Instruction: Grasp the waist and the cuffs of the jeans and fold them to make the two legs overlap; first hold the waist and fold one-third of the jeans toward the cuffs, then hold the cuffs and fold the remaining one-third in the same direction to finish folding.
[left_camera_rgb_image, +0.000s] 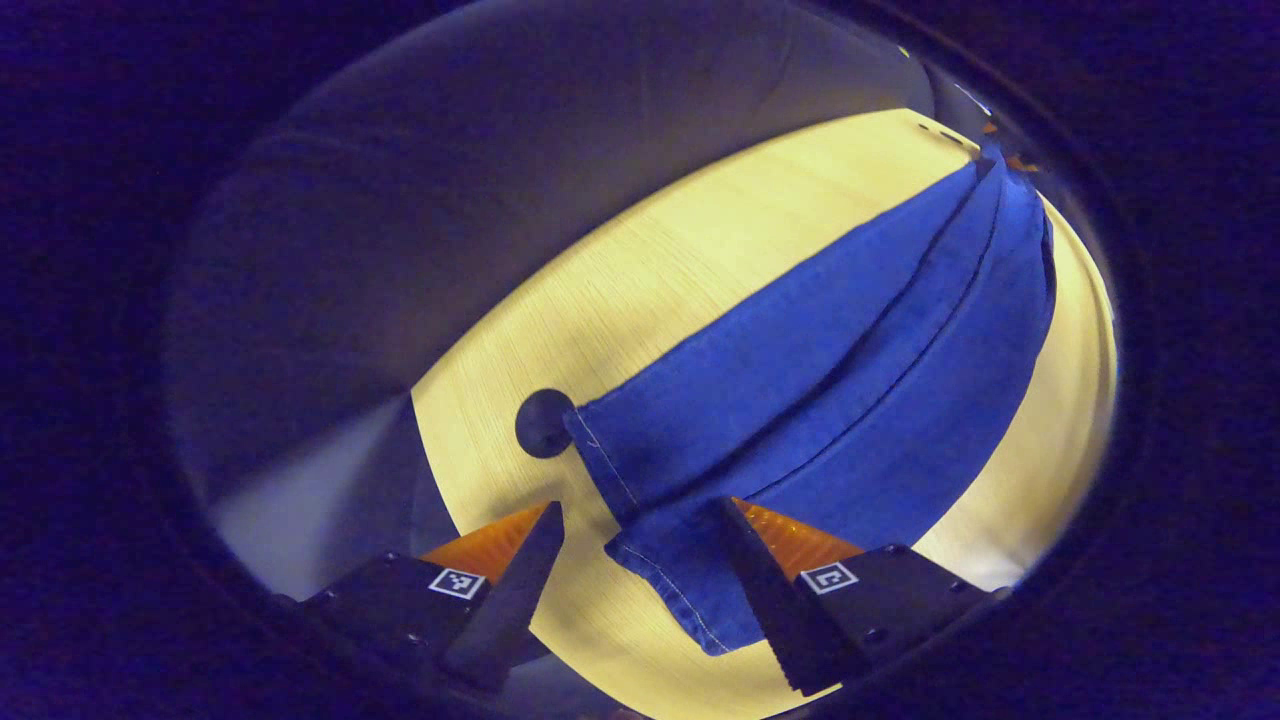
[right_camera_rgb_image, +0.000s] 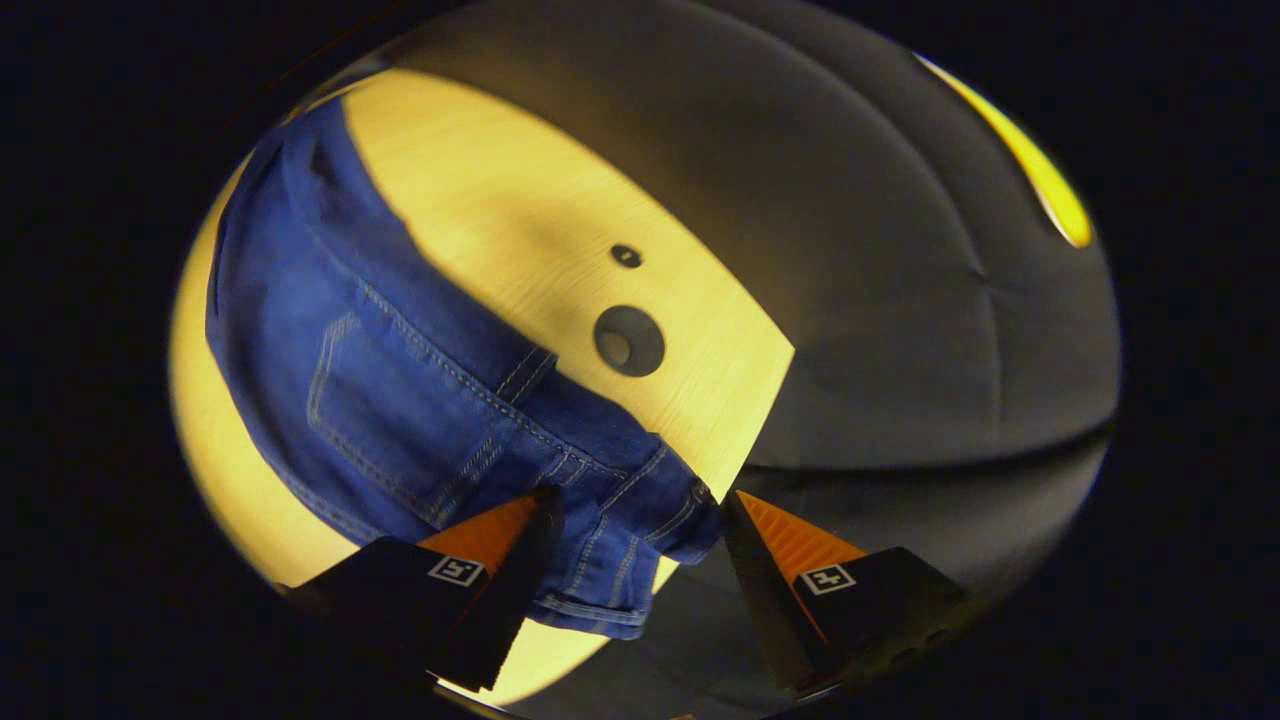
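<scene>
We note the jeans (left_camera_rgb_image: 850, 370) lying flat on the pale wood-grain surface (left_camera_rgb_image: 640, 280), stretched lengthwise between the two grippers. In the left gripper view the two legs run away from us toward the far edge of the surface, one lying partly over the other, with a long seam line between them. The cuffs (left_camera_rgb_image: 665, 560) sit at the near end, their stitched hem lying in the gap between the fingers of the left gripper (left_camera_rgb_image: 645, 520). That gripper stands wide, one finger on each side of the cuffs, and we see no finger pressing the cloth. A dark round hole (left_camera_rgb_image: 543, 423) in the surface sits just beside the corner of the upper cuff. In the right gripper view we see the other end: the waist (right_camera_rgb_image: 620, 500) with its belt loops, and a back pocket (right_camera_rgb_image: 390, 410) farther up the cloth. The waist corner hangs over the edge of the surface and falls into the gap of the right gripper (right_camera_rgb_image: 640, 510). This gripper is also spread wide, its left finger (right_camera_rgb_image: 510, 580) lying over the denim near the waistband, its other finger apart from the cloth. We cannot tell whether the left finger touches the fabric. Two dark round holes, a larger one (right_camera_rgb_image: 628, 341) and a small one (right_camera_rgb_image: 626, 256), mark the surface beside the waist.
</scene>
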